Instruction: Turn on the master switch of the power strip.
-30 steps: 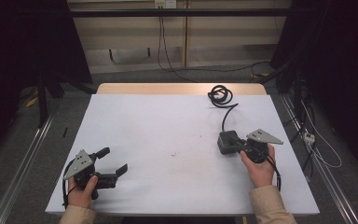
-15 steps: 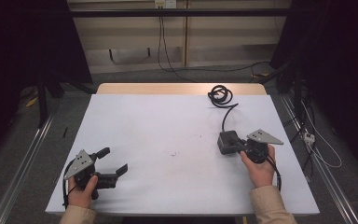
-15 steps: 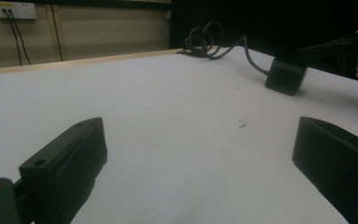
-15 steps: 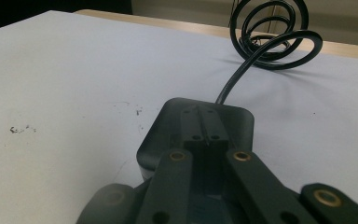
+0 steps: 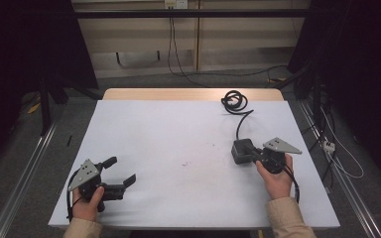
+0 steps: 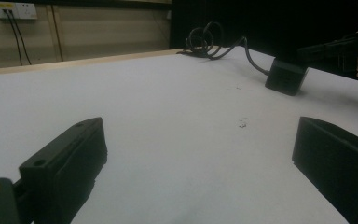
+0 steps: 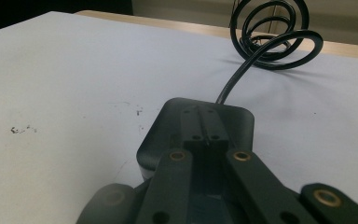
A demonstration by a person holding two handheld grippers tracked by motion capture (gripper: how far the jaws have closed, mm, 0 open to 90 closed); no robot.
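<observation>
Holding a gripper in each hand, we kept both low over the white table. Our right gripper had its jaws brought fully together, their tips lying over the top of the black power adapter on the right half of the table; whether they pressed on it we could not tell. From the adapter a black cable ran to a coil near the far edge. Our left gripper sat near the front left corner, jaws spread wide, nothing between them, well apart from the adapter.
</observation>
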